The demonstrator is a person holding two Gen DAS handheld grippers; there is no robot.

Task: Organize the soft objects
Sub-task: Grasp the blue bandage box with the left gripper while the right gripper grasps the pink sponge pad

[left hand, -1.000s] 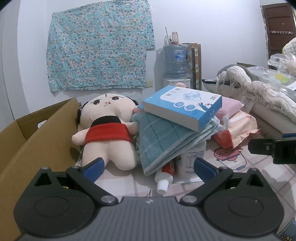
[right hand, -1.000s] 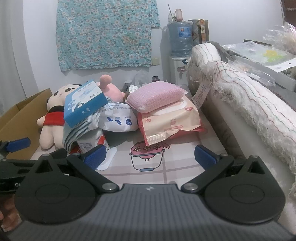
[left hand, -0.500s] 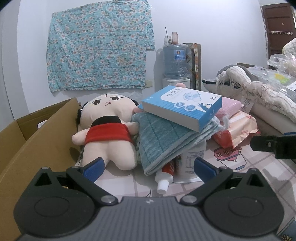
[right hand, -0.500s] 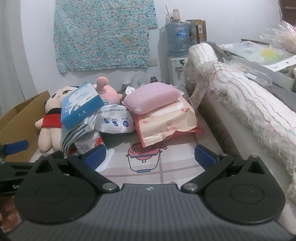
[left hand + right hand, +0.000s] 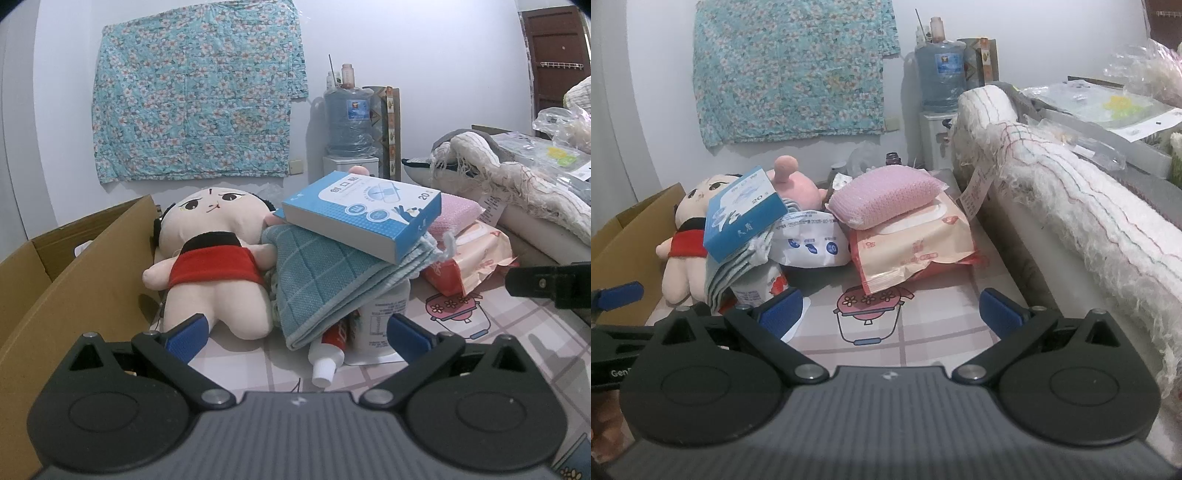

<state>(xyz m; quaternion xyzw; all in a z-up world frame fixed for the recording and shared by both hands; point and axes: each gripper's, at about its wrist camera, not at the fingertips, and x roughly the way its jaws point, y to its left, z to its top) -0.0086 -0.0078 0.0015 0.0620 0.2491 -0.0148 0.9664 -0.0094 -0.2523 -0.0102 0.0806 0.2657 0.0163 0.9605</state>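
Blue box [image 5: 364,218] lies on folded towel [image 5: 328,277], beside plush doll [image 5: 214,258].

Checked pink tabletop [image 5: 934,343] under plush doll [image 5: 214,269], toothpaste tube [image 5: 330,349], wipes pack [image 5: 916,247].

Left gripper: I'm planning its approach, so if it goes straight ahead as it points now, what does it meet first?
Probably the toothpaste tube, whose cap points back at the open left gripper. Just behind it is the folded blue towel under the blue box. Depth is uncertain.
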